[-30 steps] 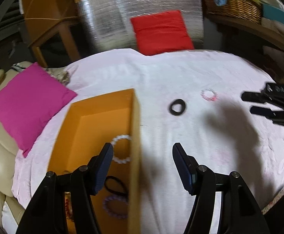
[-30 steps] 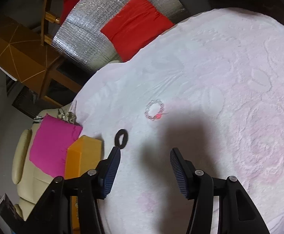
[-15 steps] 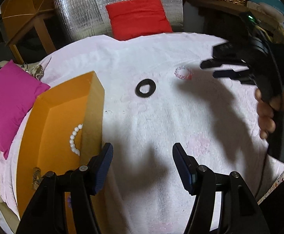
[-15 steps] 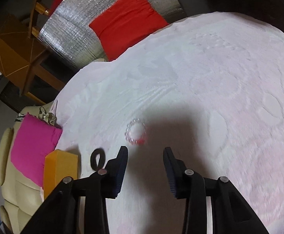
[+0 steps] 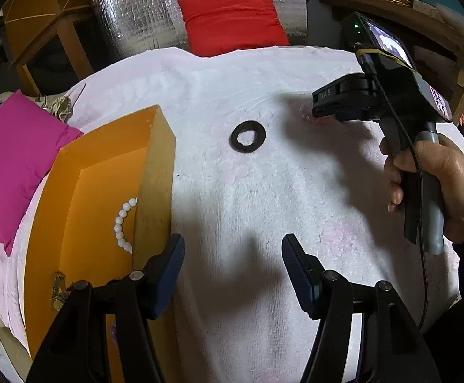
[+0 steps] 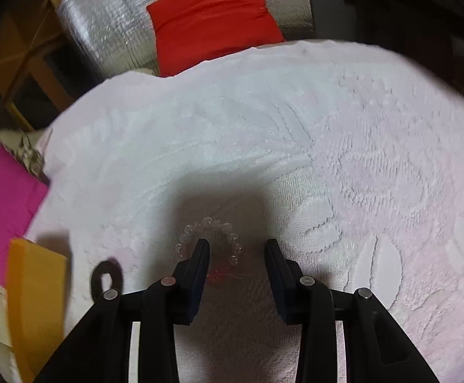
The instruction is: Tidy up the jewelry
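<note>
Left view: my left claw spread, empty, beside box. Pearl bracelet already boxed; black ring left on cloth. Box has slid left since second ago.

Right view: my right claw spread, straddling clear bracelet, not yet pinched; bracelet was well ahead before.

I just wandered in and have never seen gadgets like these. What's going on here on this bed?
A person is tidying jewelry into an orange box, using a handheld two-finger gripper in each hand. The right gripper is open and lowered over a clear bead bracelet lying on the pale towel, not yet gripping it. The left gripper hovers open and empty beside the box, which already holds a white bead bracelet. A black ring waits on the towel.
</note>
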The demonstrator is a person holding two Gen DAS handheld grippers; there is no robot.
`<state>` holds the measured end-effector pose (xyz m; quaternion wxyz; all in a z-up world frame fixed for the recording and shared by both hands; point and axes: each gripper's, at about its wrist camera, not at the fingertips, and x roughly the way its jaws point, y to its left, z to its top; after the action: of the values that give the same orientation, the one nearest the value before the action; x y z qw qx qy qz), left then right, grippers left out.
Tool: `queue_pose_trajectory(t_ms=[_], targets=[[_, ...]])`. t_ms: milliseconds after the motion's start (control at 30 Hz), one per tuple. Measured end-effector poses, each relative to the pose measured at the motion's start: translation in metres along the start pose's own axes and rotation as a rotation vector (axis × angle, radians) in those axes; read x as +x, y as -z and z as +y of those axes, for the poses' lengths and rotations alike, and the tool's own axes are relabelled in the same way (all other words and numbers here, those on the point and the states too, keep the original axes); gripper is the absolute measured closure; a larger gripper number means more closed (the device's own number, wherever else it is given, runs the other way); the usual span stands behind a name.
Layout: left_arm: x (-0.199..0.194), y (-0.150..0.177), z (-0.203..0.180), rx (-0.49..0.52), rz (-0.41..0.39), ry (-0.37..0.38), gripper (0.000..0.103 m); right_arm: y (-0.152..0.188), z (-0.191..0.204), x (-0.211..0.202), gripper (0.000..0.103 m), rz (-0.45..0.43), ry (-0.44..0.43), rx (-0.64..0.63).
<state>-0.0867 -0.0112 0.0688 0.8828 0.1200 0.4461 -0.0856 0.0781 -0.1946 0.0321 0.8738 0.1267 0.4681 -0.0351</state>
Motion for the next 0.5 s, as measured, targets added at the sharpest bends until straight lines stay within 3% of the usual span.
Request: queue_pose_trajectory(t_ms=[167, 333, 500], targets=[[-0.002, 0.002, -0.003, 0.003, 0.004, 0.001, 0.039, 0.006, 0.008, -0.004, 0.086, -0.018, 0.087, -0.11], [-0.007, 0.001, -0.001, -0.001, -0.004, -0.001, 0.039, 0.008, -0.011, -0.014, 0.091, -0.002, 0.024, -0.072], [-0.007, -0.004, -0.001, -0.011, -0.002, 0.002, 0.039, 0.008, -0.046, -0.025, 0.091, 0.049, -0.113, 0.03]])
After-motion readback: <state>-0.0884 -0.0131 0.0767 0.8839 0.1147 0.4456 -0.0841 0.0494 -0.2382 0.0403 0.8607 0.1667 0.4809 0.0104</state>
